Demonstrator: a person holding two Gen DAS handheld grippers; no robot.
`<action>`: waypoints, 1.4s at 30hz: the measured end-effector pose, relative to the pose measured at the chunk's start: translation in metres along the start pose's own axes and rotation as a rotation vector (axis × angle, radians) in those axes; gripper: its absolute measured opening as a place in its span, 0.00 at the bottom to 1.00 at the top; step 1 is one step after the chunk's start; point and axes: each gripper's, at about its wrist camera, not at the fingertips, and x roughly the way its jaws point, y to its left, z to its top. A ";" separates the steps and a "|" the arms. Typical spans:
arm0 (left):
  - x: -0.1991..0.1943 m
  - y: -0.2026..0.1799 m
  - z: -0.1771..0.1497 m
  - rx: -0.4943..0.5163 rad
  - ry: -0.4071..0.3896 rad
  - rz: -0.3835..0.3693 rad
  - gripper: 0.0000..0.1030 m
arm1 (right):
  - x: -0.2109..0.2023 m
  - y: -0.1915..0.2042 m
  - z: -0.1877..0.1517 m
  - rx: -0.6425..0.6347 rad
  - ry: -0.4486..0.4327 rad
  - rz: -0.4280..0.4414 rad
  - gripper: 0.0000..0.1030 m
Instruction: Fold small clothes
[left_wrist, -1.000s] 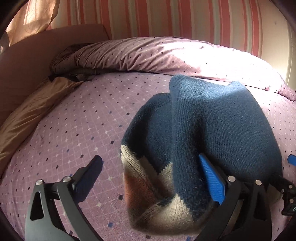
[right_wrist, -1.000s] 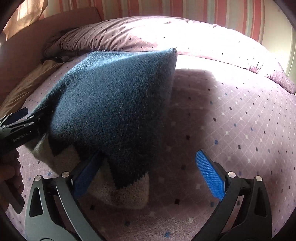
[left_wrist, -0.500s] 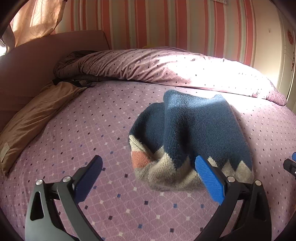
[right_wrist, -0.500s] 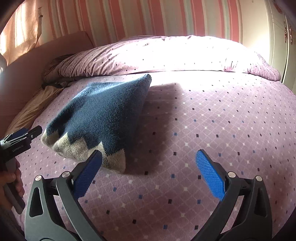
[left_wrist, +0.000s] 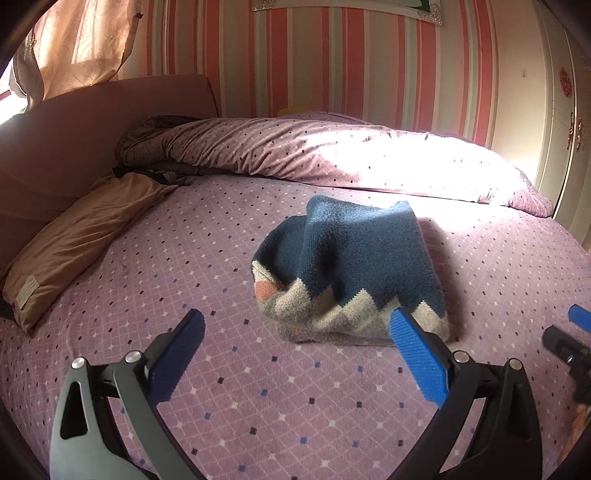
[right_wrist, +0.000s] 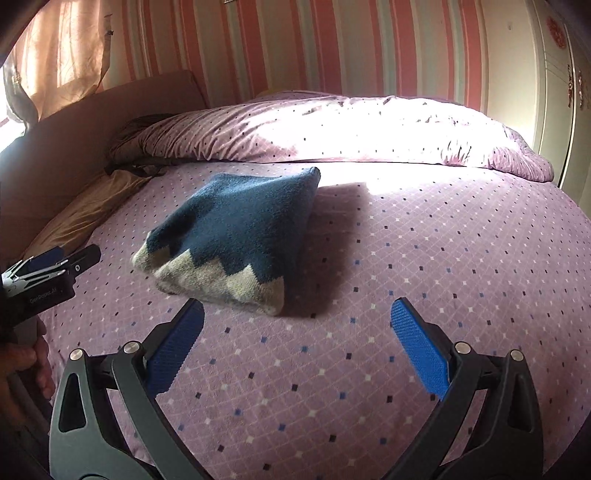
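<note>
Wool, thick and fuzzy: the knitted garment (left_wrist: 351, 266) lies folded into a plump bundle on the bed (left_wrist: 258, 387), navy over most of it with a cream zigzag band along the near edge and a patch of salmon pink at its 8 o'clock corner. From the left wrist view it sits toward 12 o'clock, a little right of centre, its top creased into a ridge. From the right wrist view the same bundle (right_wrist: 236, 236) lies toward 11 o'clock and reads as a wedge, narrowing to a blunt corner at the far end and casting a dark shadow to 3 o'clock.

Neither tool touches it. The left gripper (left_wrist: 295, 350) has its jaws spread wide with nothing between them, blue ribbed pads on black plastic arms, just short of the cream edge. The right gripper (right_wrist: 297, 343) is likewise spread and empty, above bare sheet.

The sheet is mauve cotton printed with a pale diamond lattice and small dark, white and blue squares. A rumpled duvet (left_wrist: 332, 155) in the same print is heaped across 12 o'clock, sunlit at its right half. A tan pillow (left_wrist: 74, 240) lies at 9 o'clock against a padded headboard (left_wrist: 92, 122). Behind stand pink-striped wallpaper (left_wrist: 332, 55) and a peach curtain (left_wrist: 81, 44) at 11 o'clock.
</note>
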 end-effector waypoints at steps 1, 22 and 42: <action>-0.007 -0.002 0.000 -0.003 -0.006 0.000 0.98 | -0.003 0.007 -0.004 -0.013 0.003 0.006 0.97; -0.066 0.018 -0.018 0.063 -0.064 0.065 0.98 | -0.079 0.048 0.004 -0.040 -0.117 0.014 0.97; 0.043 0.017 -0.019 0.079 0.027 0.073 0.98 | 0.018 0.010 0.009 0.047 -0.009 -0.022 0.97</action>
